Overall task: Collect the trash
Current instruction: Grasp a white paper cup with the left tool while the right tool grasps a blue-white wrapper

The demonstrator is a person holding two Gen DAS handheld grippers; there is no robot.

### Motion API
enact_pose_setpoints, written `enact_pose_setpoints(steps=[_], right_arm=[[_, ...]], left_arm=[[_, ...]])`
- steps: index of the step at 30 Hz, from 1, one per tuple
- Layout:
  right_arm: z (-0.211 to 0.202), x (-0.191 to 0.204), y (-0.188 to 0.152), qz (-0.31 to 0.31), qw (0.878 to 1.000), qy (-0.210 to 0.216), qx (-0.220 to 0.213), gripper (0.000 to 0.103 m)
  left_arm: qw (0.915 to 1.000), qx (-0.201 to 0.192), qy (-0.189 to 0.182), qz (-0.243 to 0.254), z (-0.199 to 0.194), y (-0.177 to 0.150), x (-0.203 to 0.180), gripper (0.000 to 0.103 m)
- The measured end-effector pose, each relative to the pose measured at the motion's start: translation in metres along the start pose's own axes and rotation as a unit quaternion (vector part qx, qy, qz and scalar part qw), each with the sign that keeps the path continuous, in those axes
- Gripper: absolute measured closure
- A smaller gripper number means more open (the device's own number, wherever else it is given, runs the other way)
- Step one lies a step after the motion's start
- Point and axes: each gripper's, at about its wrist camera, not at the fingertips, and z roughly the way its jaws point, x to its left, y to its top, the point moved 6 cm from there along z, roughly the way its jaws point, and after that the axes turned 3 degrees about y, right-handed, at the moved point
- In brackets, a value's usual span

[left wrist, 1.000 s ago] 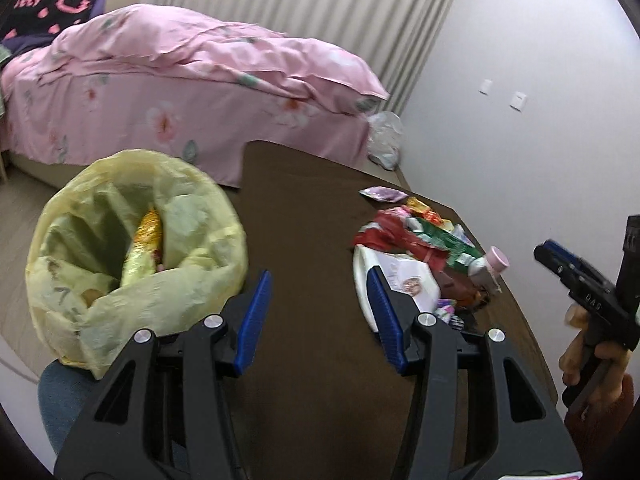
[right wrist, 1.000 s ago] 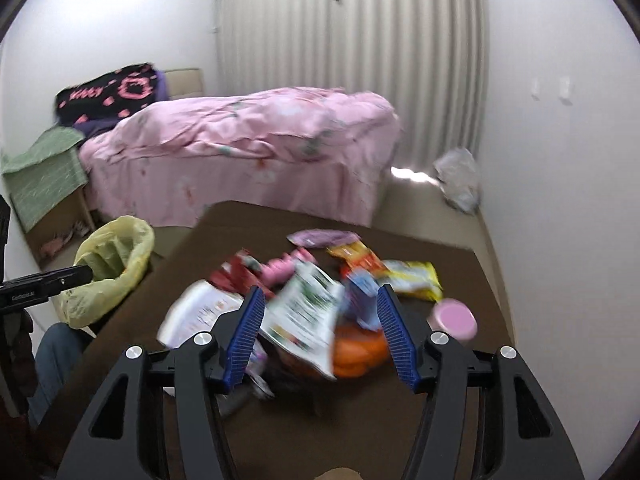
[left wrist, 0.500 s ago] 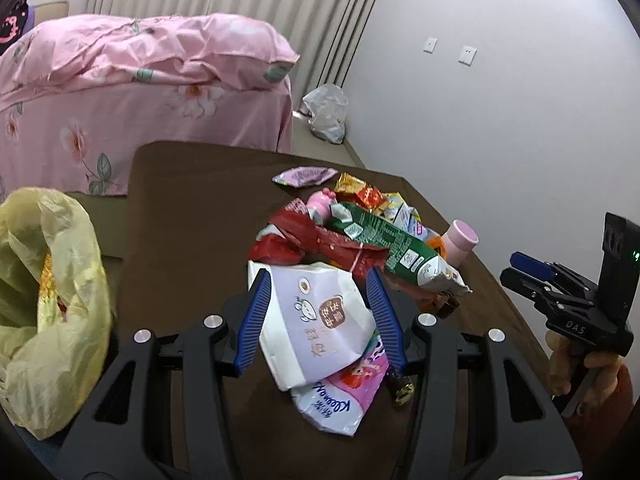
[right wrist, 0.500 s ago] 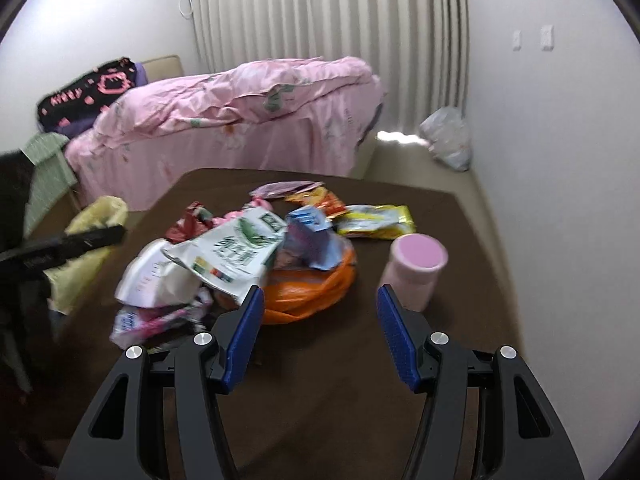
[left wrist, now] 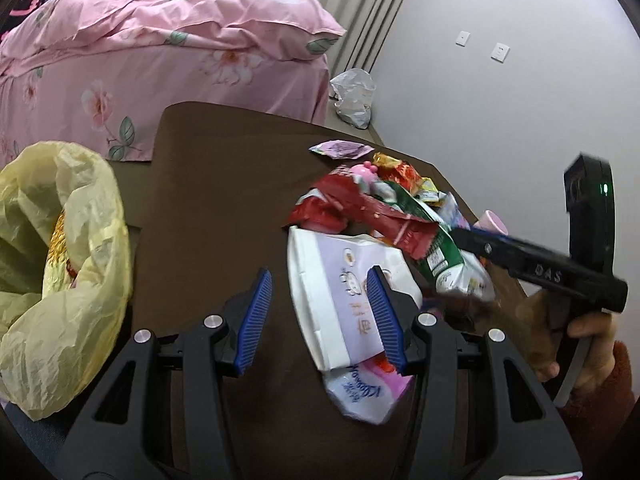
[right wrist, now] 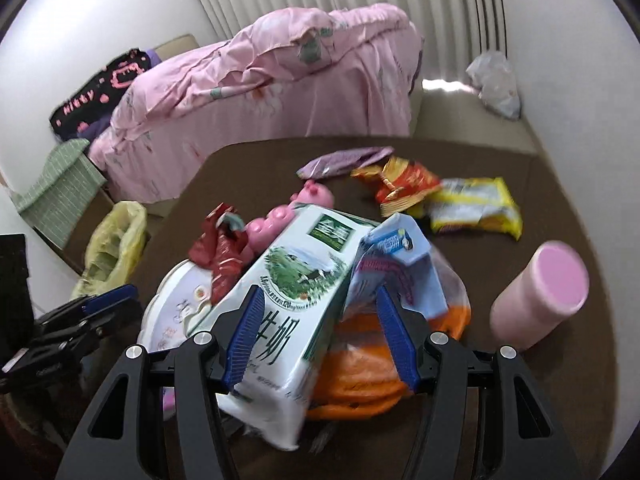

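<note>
Left gripper [left wrist: 318, 320]: blue-padded jaws spread wide, holding nothing. It sits low over the brown table [left wrist: 224, 184]; its right pad overlaps the white-and-lilac pouch [left wrist: 340, 288], left pad over bare tabletop.

Right gripper [right wrist: 320, 336]: jaws also parted, nothing pinched. The green-and-white milk carton [right wrist: 292, 300] lies tilted between the blue pads, nearer the left one; contact cannot be made out, frame is blurred there. From the left wrist view the right gripper [left wrist: 476, 242] reaches into the pile from the right side.

Trash pile, table centre-right: red wrapper [right wrist: 218, 246], pink toy-shaped piece [right wrist: 288, 210], blue-and-white packet [right wrist: 394, 244], orange plastic bag [right wrist: 360, 372] beneath the carton. Further back, apart from the heap: purple wrapper [right wrist: 344, 160], red-and-gold wrapper [right wrist: 400, 182], yellow packet [right wrist: 476, 210]. Pink cylindrical cup [right wrist: 540, 296] stands tilted to the right of the pile.

Yellow bin bag [left wrist: 56, 272] off the table's left edge, mouth open, a gold wrapper [left wrist: 58, 256] inside.

Beyond: bed with pink floral bedding [left wrist: 168, 52], clear plastic bag [left wrist: 354, 96] on the floor by the curtain.
</note>
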Motion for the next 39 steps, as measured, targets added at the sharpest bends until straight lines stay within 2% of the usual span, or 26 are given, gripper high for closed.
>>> enact_pose_setpoints(steps=[3,5,7,10,14,18,22,24,26,30,32,34,39], right_arm=[[0.001,0.007,-0.018,0.005,0.999,0.043,0.024,0.050],[0.000,0.020,-0.031,-0.004,0.997,0.074,0.037,0.055],[-0.003,0.031,-0.041,-0.024,0.995,0.081,0.049,0.062],[-0.017,0.043,-0.050,-0.073,0.996,0.047,0.038,0.062],[-0.054,0.038,-0.045,-0.098,0.995,0.004,-0.019,0.062],[-0.071,0.014,-0.024,-0.082,0.993,-0.046,-0.076,0.062],[-0.058,-0.028,0.015,-0.036,0.989,-0.083,-0.121,0.062],[-0.043,-0.041,0.031,-0.030,0.988,-0.093,-0.119,0.062],[-0.018,-0.048,0.042,-0.031,0.993,-0.081,-0.082,0.062],[0.013,-0.044,0.031,-0.035,0.998,-0.048,-0.020,0.062],[0.011,-0.037,0.023,-0.051,0.997,-0.053,-0.028,0.081],[0.006,-0.034,0.017,-0.052,0.997,-0.056,-0.032,0.092],[-0.028,-0.026,0.006,-0.068,0.994,-0.060,-0.062,0.096]], left_arm=[[0.9999,0.001,-0.004,-0.016,0.000,0.001,0.006,0.056],[0.9997,0.002,-0.011,-0.021,-0.001,0.000,0.007,0.056],[0.9997,0.003,-0.015,-0.021,-0.003,-0.002,0.006,0.056],[0.9997,0.000,-0.020,-0.015,-0.009,-0.003,0.004,0.056],[0.9996,-0.009,-0.026,0.004,-0.017,0.002,-0.006,0.056],[0.9995,-0.016,-0.026,0.010,-0.021,0.006,-0.015,0.056],[0.9995,-0.013,-0.024,0.016,-0.021,0.006,-0.023,0.056],[0.9994,-0.012,-0.018,0.027,-0.023,0.005,-0.026,0.056],[0.9993,-0.012,-0.011,0.035,-0.024,0.005,-0.025,0.056],[0.9997,-0.011,0.002,0.022,-0.023,0.007,-0.011,0.056],[0.9999,-0.006,0.004,0.009,-0.019,0.005,-0.002,0.056],[1.0000,0.001,0.005,0.008,-0.016,0.001,0.001,0.056],[0.9997,0.020,-0.001,0.016,-0.008,-0.013,0.003,0.056]])
